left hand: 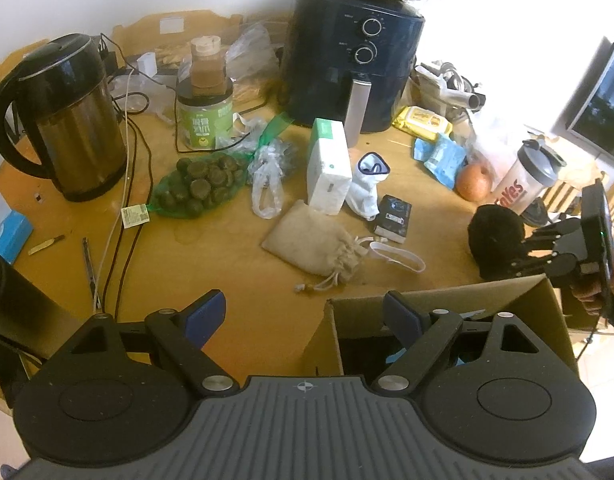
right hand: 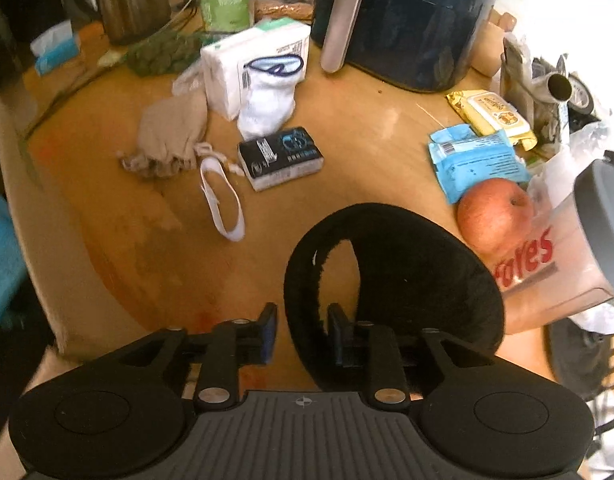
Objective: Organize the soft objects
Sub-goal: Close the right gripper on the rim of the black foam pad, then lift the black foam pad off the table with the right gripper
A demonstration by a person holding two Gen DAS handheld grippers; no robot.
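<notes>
My right gripper (right hand: 301, 320) points down at the table edge with the band of black fuzzy earmuffs (right hand: 427, 272) between its fingers. The pads stand slightly apart from the band, so it is open. In the left wrist view the right gripper (left hand: 519, 254) and earmuffs (left hand: 495, 232) sit just beyond a cardboard box (left hand: 447, 296). My left gripper (left hand: 303, 304) hangs wide open and empty over the box's near corner. A burlap drawstring pouch (left hand: 315, 240), a white sock (left hand: 367, 188) and a white elastic band (left hand: 399, 258) lie mid-table.
A kettle (left hand: 67, 120) with trailing cables stands at the left and an air fryer (left hand: 355, 60) at the back. A tissue pack (left hand: 329, 168), a green net bag (left hand: 199, 184), a black packet (left hand: 393, 220), an apple (right hand: 495, 216) and a shaker bottle (right hand: 579, 256) crowd the table.
</notes>
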